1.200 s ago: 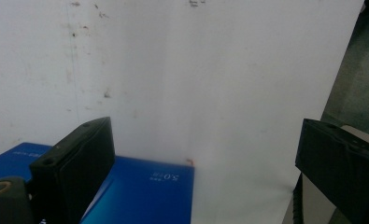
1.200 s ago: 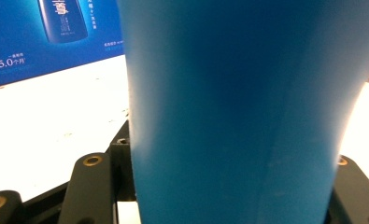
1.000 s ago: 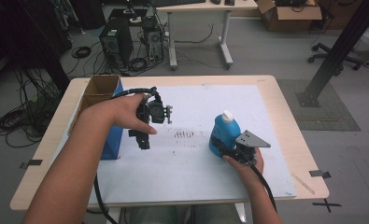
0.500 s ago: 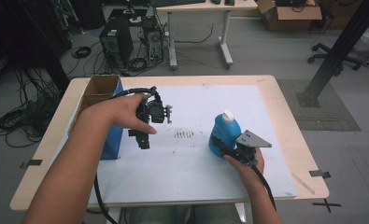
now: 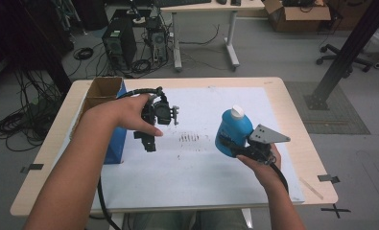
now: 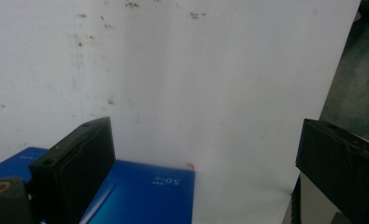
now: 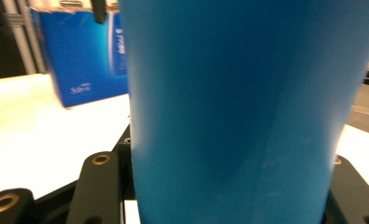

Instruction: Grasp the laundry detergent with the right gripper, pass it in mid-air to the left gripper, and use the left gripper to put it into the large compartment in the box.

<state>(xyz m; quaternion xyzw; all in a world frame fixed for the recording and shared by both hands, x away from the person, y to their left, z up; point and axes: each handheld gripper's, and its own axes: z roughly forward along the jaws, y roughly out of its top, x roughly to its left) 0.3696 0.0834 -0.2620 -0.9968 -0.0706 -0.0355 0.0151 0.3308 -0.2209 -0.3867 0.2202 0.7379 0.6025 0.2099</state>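
Observation:
A blue bottle (image 5: pixel 231 132) with a white cap (image 5: pixel 237 112) stands upright at the right of the white sheet. My right gripper (image 5: pixel 240 147) is shut on its lower body from the near side. In the right gripper view the bottle's blue wall (image 7: pixel 233 93) rises between the two black jaws. My left gripper (image 5: pixel 148 142) hangs over the sheet's left part, pointing down, with a hand over it. Seen in the left gripper view, the left gripper (image 6: pixel 205 135) is open with its jaws wide apart over bare paper.
A blue carton (image 5: pixel 114 139) with an open cardboard top stands at the table's left, just beside the left gripper; it also appears as the blue carton (image 7: pixel 81 51) behind the bottle. Dark smudges (image 5: pixel 189 138) mark the white sheet (image 5: pixel 201 177). Table edges lie close on the right and front.
The right gripper and the bottle have shifted slightly away from the person. The left gripper has barely moved.

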